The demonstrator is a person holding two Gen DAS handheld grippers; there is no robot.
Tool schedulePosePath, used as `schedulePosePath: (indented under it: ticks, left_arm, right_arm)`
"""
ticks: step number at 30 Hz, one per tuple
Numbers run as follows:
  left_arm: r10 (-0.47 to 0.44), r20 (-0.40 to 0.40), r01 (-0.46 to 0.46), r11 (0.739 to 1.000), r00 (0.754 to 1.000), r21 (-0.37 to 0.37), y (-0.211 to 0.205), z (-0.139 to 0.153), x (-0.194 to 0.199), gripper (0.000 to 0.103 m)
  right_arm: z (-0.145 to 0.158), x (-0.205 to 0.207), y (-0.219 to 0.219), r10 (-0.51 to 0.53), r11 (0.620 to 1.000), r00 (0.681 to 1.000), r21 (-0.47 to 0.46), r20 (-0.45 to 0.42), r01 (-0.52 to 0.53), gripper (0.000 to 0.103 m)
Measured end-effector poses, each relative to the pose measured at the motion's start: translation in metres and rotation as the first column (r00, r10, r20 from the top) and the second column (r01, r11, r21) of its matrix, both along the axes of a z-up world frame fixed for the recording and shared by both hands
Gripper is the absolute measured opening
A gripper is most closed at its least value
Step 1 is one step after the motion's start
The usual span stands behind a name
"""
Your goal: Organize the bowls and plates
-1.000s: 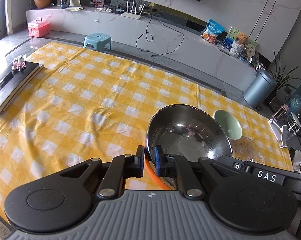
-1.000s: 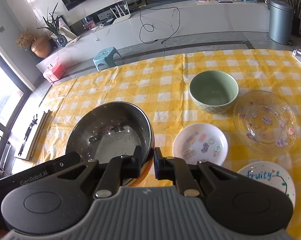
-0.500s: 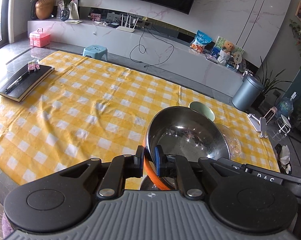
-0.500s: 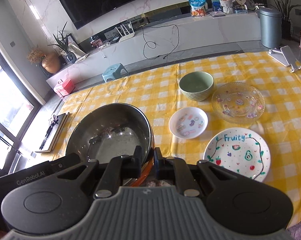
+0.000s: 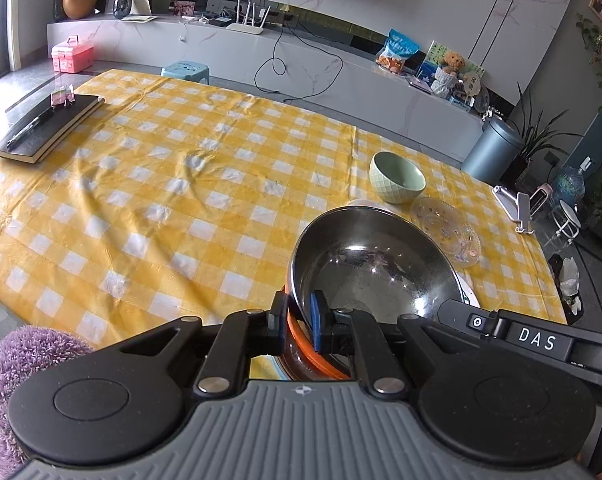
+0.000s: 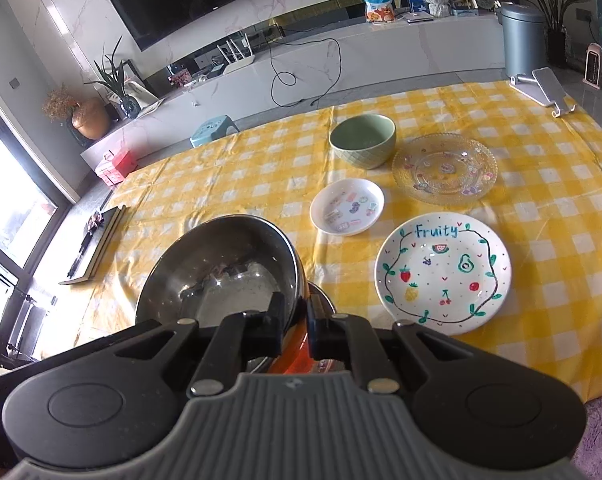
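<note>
We see the desk [image 5: 149,184] spread with a yellow and white checked cloth, and at its near edge we hold the steel bowl [image 5: 375,264] nested in an orange bowl [image 5: 301,340], the pair tilted and raised by both tools. Our left gripper [image 5: 299,322] is closed down on the left rim of the stack, one of its fingers [image 5: 319,320] inside the steel bowl and the other outside the orange wall. Our right gripper [image 6: 295,322] is clamped on the opposite rim in the same way, one finger inside the steel bowl, the other against the orange bowl.

Farther right on the cloth lies the white "Fruity" plate [image 6: 443,272], painted with fruit and a vine ring. Behind it sits the clear glass plate [image 6: 445,168], and just left of that the green bowl [image 6: 363,140], upright and empty. The small white dish [image 6: 347,206] with stickers lies between the green bowl and the steel bowl, apart from each.

At the far left corner of the desk a black notebook [image 5: 47,126] carries a pen [image 5: 29,130]
</note>
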State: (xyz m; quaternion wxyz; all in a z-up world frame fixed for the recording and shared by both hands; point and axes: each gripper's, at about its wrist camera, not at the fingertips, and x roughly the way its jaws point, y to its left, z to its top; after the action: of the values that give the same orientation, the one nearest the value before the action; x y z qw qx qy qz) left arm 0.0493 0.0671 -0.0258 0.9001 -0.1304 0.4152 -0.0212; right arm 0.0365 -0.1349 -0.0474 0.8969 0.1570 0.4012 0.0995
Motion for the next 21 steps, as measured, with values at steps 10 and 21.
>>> schedulePosePath:
  ticks: [10, 21]
  left_arm:
    - [-0.007, -0.052, 0.008, 1.0, 0.999, 0.015, -0.003, -0.02, 0.002, 0.013]
    - [-0.009, -0.056, 0.01, 1.0, 0.998, 0.028, -0.005, -0.03, 0.005, 0.013]
  right_arm:
    - [-0.018, 0.007, 0.0, -0.004, 1.0, 0.999, -0.014, -0.042, 0.003, 0.008]
    - [-0.028, 0.011, 0.003, -0.007, 0.999, 0.998, -0.034, -0.055, 0.005, 0.006]
